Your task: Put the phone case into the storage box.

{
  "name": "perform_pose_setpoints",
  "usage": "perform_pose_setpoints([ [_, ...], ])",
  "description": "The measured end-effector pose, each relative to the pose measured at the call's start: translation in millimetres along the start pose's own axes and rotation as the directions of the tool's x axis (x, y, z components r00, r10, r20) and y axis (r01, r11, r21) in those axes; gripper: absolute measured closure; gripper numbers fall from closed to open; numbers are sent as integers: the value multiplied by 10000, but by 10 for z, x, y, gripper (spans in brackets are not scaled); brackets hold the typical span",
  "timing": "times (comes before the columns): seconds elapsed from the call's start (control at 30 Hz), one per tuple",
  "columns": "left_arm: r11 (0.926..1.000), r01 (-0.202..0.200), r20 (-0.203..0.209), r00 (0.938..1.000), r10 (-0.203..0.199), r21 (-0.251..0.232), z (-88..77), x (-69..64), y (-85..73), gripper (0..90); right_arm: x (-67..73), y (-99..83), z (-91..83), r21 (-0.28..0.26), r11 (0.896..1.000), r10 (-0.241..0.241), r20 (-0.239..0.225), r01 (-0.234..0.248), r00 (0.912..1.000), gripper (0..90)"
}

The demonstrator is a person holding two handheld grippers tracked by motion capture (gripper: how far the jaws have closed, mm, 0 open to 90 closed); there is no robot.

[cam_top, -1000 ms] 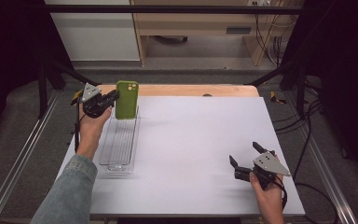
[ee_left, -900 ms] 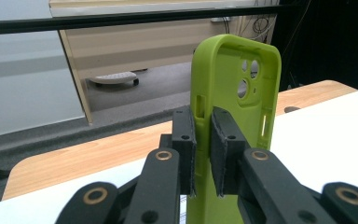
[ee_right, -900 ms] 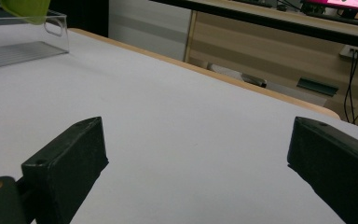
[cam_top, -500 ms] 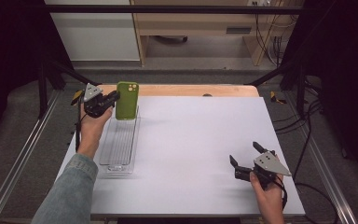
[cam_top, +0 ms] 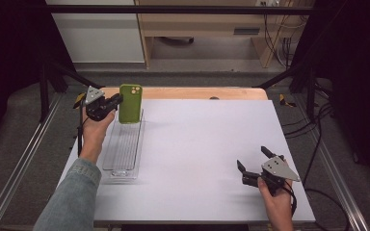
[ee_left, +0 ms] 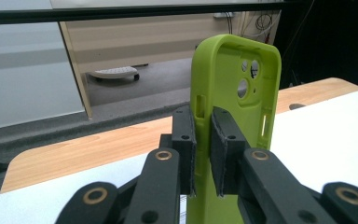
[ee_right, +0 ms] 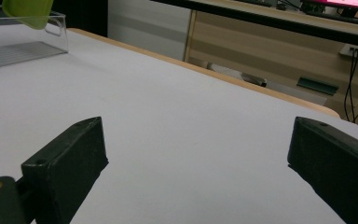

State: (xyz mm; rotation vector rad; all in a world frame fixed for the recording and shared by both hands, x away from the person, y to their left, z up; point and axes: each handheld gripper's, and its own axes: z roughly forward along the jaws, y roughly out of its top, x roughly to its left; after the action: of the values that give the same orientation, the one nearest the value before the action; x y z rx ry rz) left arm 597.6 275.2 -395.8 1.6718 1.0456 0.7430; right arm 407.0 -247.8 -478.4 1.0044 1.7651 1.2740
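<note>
Nothing has shifted since the earlier frames: both my hands sit where they were, and the lime-green rubbery phone case (cam_top: 130,103) hangs in the same spot. So, live from the far left corner of the white tabletop (cam_top: 197,154): my left gripper (cam_top: 114,101) is clamped on that case, and in the left gripper view the 2 black pads pinch one side wall of it (ee_left: 235,107), camera cut-outs up top. The case stands upright, its long axis vertical, its lower end dipping toward the far end of the clear ribbed plastic tray (cam_top: 124,149). Whether the bottom edge touches the tray floor, I cannot tell from here.

That tray runs lengthwise from near to far, right beside my left forearm. This is what the next move turns on, I reckon: the case stands tall while the tray lies long and flat, so the case would need tipping down along the tray's length to lie inside it.

My right gripper (cam_top: 254,160) waits well apart at the near right of the tabletop, jaws spread wide with nothing between them. My left is the 1 doing the work; the right is far from the tray.
</note>
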Motion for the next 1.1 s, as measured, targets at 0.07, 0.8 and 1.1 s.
perform_pose_setpoints([
  [0.07, 10000, -53, -5, 10000, 53, 65, 6, -1, -6, 809, 2, 0, 0, 2, 10000, -7, -3, 7, 10000, 46],
  [0.8, 9987, -179, -108, 9998, 184, 471, 41, 55, -61, 808, 2, -2, 3, 24, 10000, -46, -31, 47, 10000, 45],
  [1.1, 9980, -192, -111, 9997, 199, 609, 70, 71, -95, 808, 2, -4, 4, 41, 10000, -58, -28, 58, 10000, 45],
])
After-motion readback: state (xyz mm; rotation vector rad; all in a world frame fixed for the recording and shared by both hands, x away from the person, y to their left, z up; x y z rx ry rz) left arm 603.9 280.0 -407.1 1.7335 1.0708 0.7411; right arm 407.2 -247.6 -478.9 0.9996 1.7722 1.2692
